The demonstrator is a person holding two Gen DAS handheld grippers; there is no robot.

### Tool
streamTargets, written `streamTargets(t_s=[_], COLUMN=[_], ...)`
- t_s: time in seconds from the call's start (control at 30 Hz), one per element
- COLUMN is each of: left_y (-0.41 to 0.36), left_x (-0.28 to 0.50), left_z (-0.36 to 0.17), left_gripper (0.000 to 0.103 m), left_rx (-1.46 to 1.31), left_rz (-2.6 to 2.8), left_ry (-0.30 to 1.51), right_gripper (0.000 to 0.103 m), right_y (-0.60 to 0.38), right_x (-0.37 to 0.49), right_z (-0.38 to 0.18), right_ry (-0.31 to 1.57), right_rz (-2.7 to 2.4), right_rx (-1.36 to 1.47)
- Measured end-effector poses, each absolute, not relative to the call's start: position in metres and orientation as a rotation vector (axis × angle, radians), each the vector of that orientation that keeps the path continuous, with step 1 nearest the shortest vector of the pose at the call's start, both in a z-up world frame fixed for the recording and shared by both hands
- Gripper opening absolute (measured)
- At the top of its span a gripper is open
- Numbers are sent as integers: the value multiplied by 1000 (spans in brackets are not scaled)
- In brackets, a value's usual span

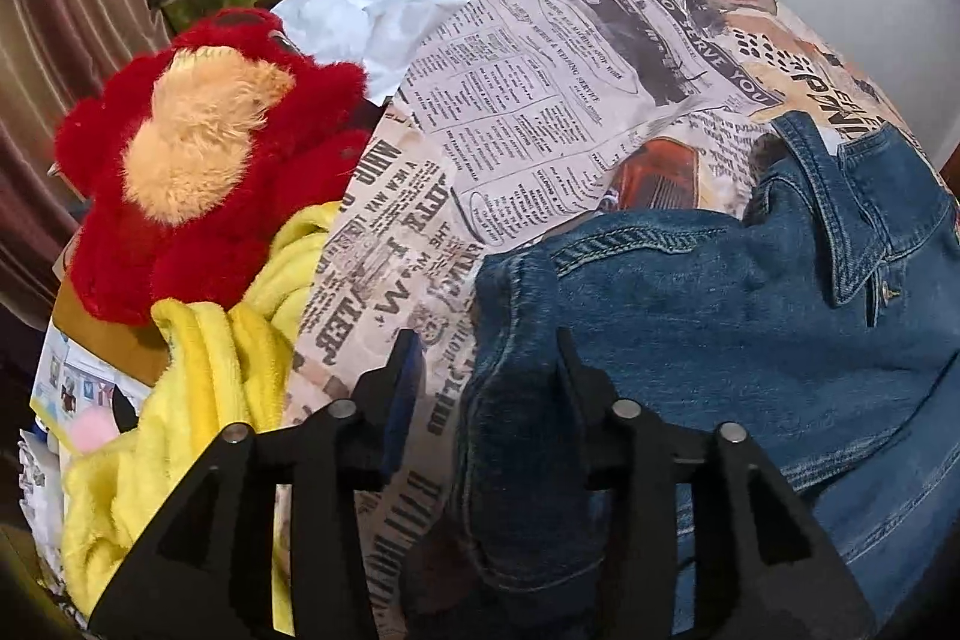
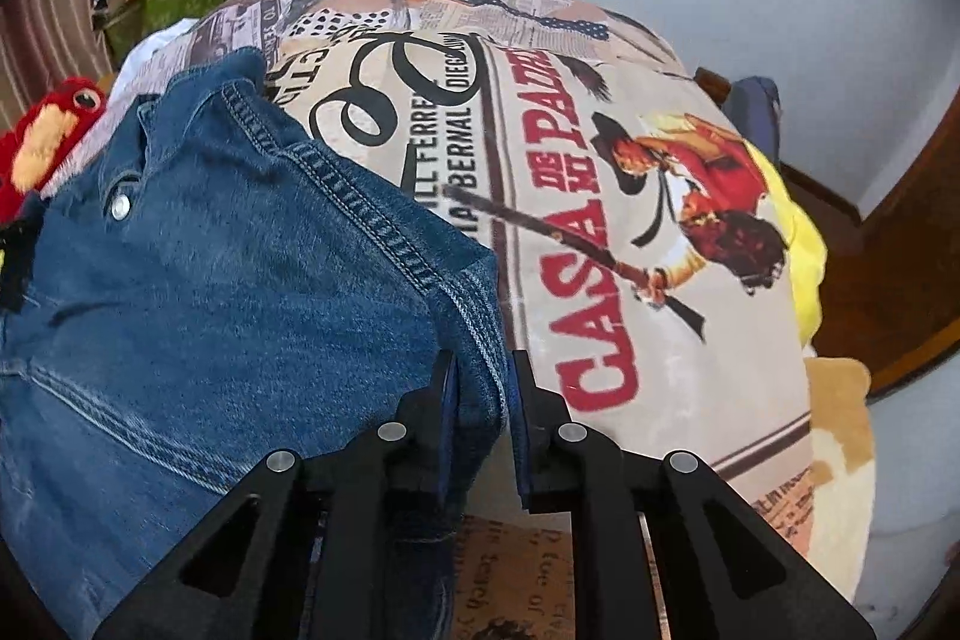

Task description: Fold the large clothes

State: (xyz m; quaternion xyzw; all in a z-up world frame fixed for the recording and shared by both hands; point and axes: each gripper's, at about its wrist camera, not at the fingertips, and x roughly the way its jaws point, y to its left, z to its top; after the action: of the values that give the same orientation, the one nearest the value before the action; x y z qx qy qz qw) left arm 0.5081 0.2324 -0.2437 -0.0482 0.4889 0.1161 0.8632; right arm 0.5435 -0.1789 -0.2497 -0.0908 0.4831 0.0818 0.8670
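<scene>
**Denim jacket laid on the printed cover, one edge released, one pinched**

We have one denim jacket (image 1: 690, 316) spread on the newspaper-print cover (image 1: 540, 112), which gives us a broad flat bed to fold on. Our left gripper (image 1: 486, 346) stands with its jaws apart, the folded denim edge lying between them but not pressed, so we judge that side set down. Our right gripper (image 2: 480, 370) is clamped on the jacket's seamed edge, likely to keep the fabric taut while the fold settles. Off to the side, clear of the folding area, we count one red plush toy (image 1: 198, 160), one yellow fleece blanket (image 1: 198, 376) and one white cloth (image 1: 384, 16). Two grippers, one garment in work.
</scene>
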Motion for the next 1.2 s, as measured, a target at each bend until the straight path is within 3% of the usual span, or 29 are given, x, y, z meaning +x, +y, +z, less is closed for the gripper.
streamTargets(t_s=[0.03, 0.07, 0.1, 0.13, 0.17, 0.43, 0.57, 0.7, 0.83, 0.9, 0.97, 1.03, 1.2], left_y=[234, 234, 235, 235, 235, 220, 207, 190, 177, 172, 170, 167, 168], left_x=[507, 505, 504, 501, 498, 457, 426, 394, 358, 340, 323, 305, 263], left_z=[-242, -240, -239, -237, -234, -188, -150, -117, -91, -81, -76, -72, -82], left_gripper=[45, 45, 45, 46, 46, 46, 56, 58, 70, 75, 89, 95, 98], left_rx=[-104, -104, -101, -96, -94, -50, -60, -58, -62, -60, -59, -59, -67], left_rz=[241, 238, 237, 238, 238, 203, 164, 123, 93, 85, 81, 85, 93], left_ry=[1027, 1031, 1036, 1040, 1044, 1010, 937, 872, 814, 792, 788, 776, 772], right_gripper=[13, 27, 60, 74, 81, 82, 82, 82, 85, 95, 98, 99, 99], right_y=[-179, -179, -178, -179, -180, -208, -207, -203, -197, -195, -194, -192, -188], right_x=[542, 540, 539, 536, 533, 496, 464, 428, 395, 379, 366, 351, 310], right_z=[-248, -248, -247, -245, -244, -206, -174, -136, -109, -97, -91, -86, -92], right_ry=[1008, 1005, 1000, 973, 945, 973, 933, 876, 841, 832, 821, 819, 859], right_rz=[161, 146, 103, 20, -15, 42, 97, 155, 197, 208, 218, 246, 334], right_rx=[-200, -212, -245, -306, -340, -245, -187, -130, -86, -65, -47, -29, 34])
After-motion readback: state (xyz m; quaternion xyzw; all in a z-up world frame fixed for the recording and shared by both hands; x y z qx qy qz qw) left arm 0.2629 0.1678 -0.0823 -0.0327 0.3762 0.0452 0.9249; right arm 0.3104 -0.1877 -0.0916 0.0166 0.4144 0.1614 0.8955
